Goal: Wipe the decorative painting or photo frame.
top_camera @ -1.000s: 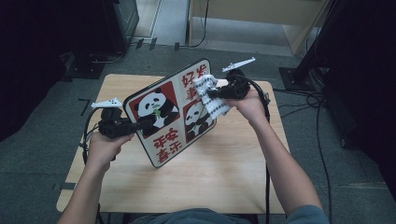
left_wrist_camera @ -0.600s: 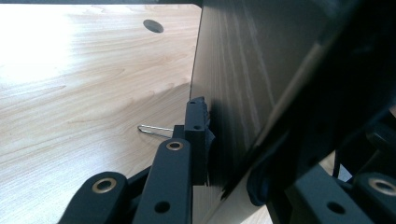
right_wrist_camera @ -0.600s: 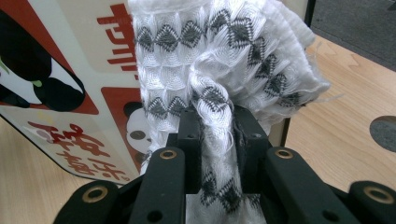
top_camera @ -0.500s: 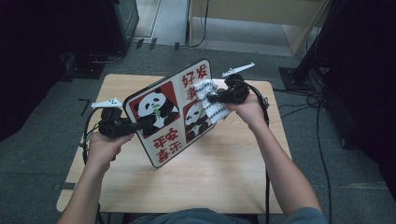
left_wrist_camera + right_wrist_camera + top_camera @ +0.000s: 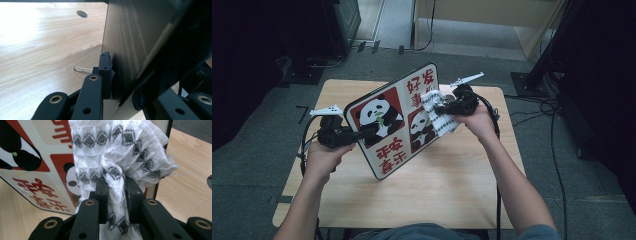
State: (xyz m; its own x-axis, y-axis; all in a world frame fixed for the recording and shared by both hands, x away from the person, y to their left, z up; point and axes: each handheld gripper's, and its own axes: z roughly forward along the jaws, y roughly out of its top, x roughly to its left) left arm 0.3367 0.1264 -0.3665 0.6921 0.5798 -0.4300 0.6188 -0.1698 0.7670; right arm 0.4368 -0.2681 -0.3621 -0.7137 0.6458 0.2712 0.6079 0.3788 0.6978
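On the panda board [image 5: 389,122], cloth [image 5: 438,116] slightly lower than before.

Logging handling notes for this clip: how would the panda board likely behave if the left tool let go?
The panda board looks rigid: gripped at one edge by the left tool, it shows no sag. Standing tilted on the table, it would probably tip flat. Its glossy face may slide under the cloth.

Red/white panda board [image 5: 394,122]; white cloth [image 5: 437,115], grey diamonds

A light wooden table [image 5: 462,190] stands on grey carpet [image 5: 257,165].
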